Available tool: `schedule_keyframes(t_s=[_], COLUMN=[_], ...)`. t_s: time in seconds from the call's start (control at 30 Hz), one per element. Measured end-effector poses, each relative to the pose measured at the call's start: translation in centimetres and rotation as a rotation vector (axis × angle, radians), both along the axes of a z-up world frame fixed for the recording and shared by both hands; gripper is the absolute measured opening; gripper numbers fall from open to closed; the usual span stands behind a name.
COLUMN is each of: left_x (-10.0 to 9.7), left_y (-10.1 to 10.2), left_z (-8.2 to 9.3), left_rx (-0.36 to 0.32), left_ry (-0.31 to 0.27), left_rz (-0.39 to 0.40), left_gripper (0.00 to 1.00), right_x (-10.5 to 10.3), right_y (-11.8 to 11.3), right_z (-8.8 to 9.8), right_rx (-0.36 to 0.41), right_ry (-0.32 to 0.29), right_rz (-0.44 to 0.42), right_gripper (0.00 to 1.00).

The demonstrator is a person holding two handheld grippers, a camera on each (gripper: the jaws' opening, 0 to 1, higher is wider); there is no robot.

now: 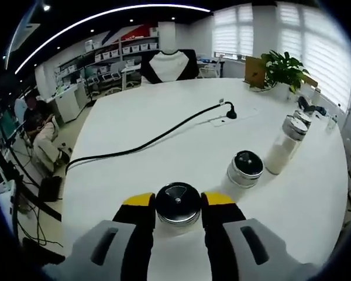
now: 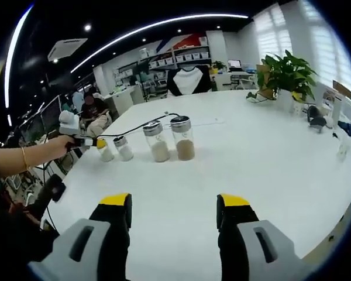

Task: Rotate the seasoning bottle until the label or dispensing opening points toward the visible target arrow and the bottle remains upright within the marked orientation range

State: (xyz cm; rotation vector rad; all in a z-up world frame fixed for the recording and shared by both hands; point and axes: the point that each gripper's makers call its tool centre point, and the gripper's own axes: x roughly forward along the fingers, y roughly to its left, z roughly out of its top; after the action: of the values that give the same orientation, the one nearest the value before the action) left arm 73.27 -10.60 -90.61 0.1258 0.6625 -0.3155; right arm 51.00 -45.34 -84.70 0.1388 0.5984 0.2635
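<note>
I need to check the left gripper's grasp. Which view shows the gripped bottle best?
The left gripper view: the bottle sits close between the jaws, lid facing the camera. The right gripper view shows it far off, at the end of a row, half hidden by the left gripper.

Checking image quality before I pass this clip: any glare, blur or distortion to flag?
Left gripper view: sharp, strong fisheye bending of the table edge, bright windows washed out. Right gripper view: jars crisp, ceiling light strip curved by the lens, no motion blur.
</note>
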Motion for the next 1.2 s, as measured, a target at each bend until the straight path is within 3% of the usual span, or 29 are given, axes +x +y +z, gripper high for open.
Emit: schedule_keyframes(t_s=[0.53, 0.8, 1.2], left_x=[-2.9, -6.4, -11.8], left_y=[-1.5, -2.4, -1.8], left_z=[-0.2, -0.2, -0.3], left_rx=[-0.012, -0.019, -0.026], left_ry=[-0.002, 0.002, 0.022], left_rz=[-0.005, -0.025, 0.020], left_gripper=[0.32, 0.32, 0.32], right_x=[-0.7, -0.7, -0.2], right_y=[-1.1, -1.1, 0.4], right_z=[0.2, 0.5, 0.4], right_rx=[-0.004, 0.002, 0.005], right_ry=[-0.005, -0.010, -0.007], right_rz=[-0.017, 0.003, 0.117], right_gripper=[0.58, 0.58, 0.58])
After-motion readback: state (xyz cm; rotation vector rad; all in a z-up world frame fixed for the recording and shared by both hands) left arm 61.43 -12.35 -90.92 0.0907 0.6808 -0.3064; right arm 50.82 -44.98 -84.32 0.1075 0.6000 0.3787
